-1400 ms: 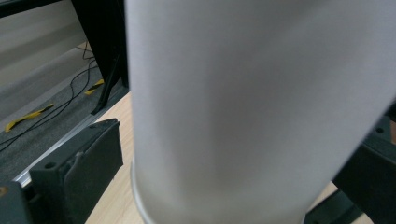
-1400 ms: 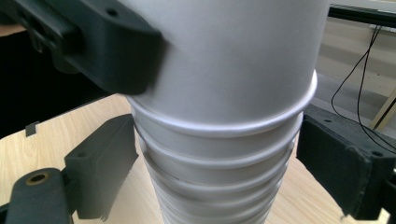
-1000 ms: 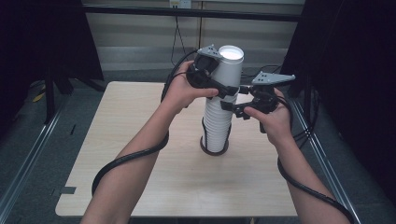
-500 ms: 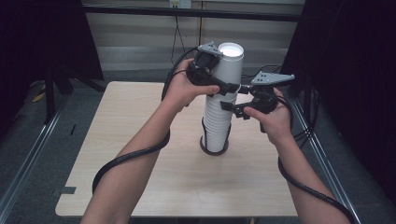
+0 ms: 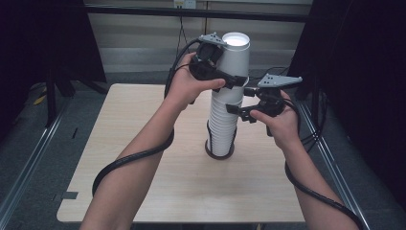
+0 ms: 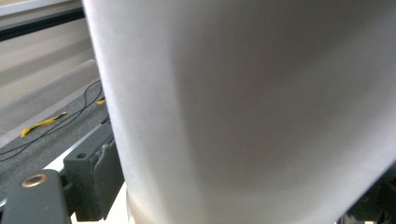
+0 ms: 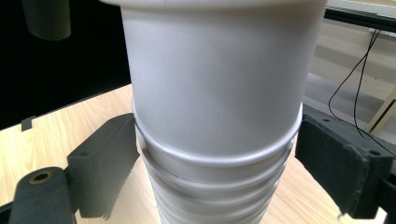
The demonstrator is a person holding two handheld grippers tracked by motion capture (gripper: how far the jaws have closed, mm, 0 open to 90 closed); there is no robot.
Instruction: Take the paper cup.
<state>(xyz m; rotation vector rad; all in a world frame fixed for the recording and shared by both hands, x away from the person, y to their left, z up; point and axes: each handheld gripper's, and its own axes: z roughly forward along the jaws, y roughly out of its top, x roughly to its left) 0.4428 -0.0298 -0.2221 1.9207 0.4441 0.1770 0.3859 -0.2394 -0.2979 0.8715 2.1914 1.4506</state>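
Reaching in from the person's left side, the left hand (image 5: pixel 189 86) holds the left gripper (image 5: pixel 225 79) high against the top cup (image 5: pixel 235 55) of a tall stack of white cups (image 5: pixel 224 122). Its jaws sit on either side of that top cup's wall and appear clenched on it; in the left gripper view the cup's white side (image 6: pixel 243 107) presses close against the camera, with one black jaw pad touching its left edge. The cup stands a little raised out of the cup below it, its open mouth facing up.

Lower down and to the right of the left gripper, the stack rises upright from a dark round base (image 5: pixel 219 152) on the wooden table (image 5: pixel 143 143). The right gripper (image 5: pixel 242 103), held in the right hand (image 5: pixel 280 120), faces the stack's upper half from the other side. In the right gripper view its two jaw pads stand beside the nested rims (image 7: pixel 215 158), the left pad about touching the stack, the right one showing a narrow gap, so I cannot tell whether it grips or merely brackets the stack.
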